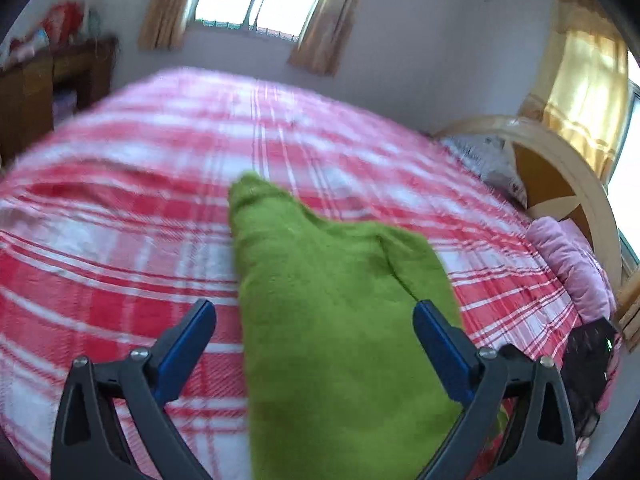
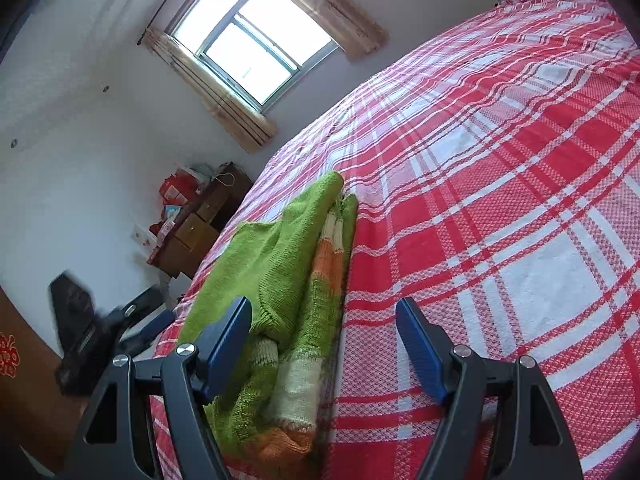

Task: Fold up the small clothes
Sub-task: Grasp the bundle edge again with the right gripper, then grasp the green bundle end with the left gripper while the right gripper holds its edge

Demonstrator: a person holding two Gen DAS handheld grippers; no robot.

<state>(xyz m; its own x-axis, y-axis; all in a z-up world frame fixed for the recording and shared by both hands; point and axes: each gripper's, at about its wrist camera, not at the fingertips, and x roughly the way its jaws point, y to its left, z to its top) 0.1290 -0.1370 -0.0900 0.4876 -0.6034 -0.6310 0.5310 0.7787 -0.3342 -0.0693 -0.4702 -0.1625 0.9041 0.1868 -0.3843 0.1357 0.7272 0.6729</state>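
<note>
Red-and-white plaid bedspread (image 2: 500, 208) carries the green knit sweater (image 2: 276, 264), lying in a loose fold with its orange and cream stripes showing, running from between my left gripper's (image 1: 314, 312) wide-open fingers to just inside the left finger of my right gripper (image 2: 324, 312), also spread wide and holding nothing. It looks soft, light and floppy, likely to sag and stretch, so I would pinch a doubled edge near the hem or shoulder, not one loose layer.

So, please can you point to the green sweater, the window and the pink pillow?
green sweater (image 2: 276, 248): right wrist view, upper green knit panel.
window (image 2: 248, 48): right wrist view, glass pane.
pink pillow (image 1: 568, 256): left wrist view, its middle.
</note>
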